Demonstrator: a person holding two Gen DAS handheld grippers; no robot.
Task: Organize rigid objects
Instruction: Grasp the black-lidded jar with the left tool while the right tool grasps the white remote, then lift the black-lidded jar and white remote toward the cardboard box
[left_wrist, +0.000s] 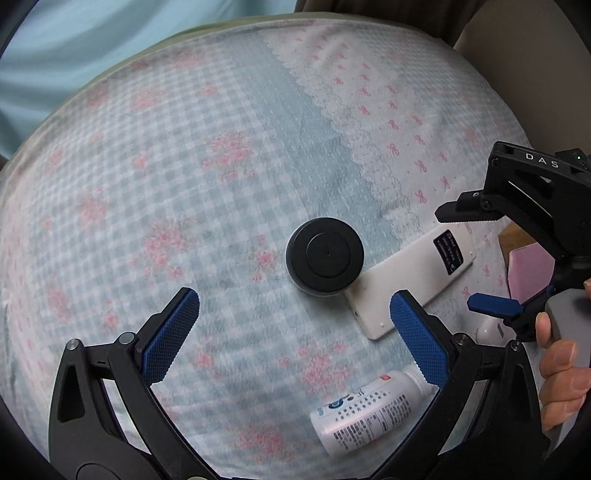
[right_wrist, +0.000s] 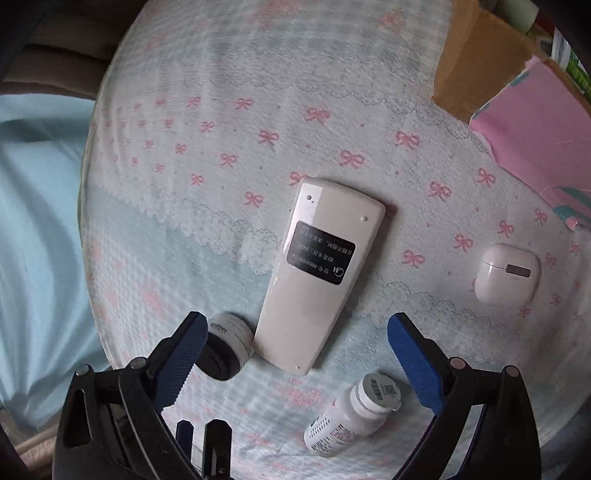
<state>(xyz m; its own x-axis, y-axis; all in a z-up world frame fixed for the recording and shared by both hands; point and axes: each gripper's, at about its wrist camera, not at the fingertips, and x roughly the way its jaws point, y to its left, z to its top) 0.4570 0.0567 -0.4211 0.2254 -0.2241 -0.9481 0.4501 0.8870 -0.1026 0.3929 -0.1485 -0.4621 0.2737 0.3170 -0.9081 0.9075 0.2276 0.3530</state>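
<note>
On a patterned blanket lie a round jar with a black lid (left_wrist: 324, 255), a white remote (left_wrist: 410, 278) lying face down with a black label, and a white pill bottle (left_wrist: 369, 410) on its side. My left gripper (left_wrist: 291, 332) is open and empty, hovering just short of the jar. In the right wrist view the remote (right_wrist: 321, 273), the jar (right_wrist: 227, 345), the bottle (right_wrist: 351, 417) and a white earbud case (right_wrist: 508, 273) show. My right gripper (right_wrist: 297, 365) is open and empty above the remote's near end. It also shows in the left wrist view (left_wrist: 476, 258).
A cardboard box (right_wrist: 476, 70) with a pink flap (right_wrist: 535, 140) stands at the blanket's far right. Light blue fabric (right_wrist: 37, 221) lies beyond the blanket's left edge. The blanket (left_wrist: 166, 184) spreads wide to the left of the jar.
</note>
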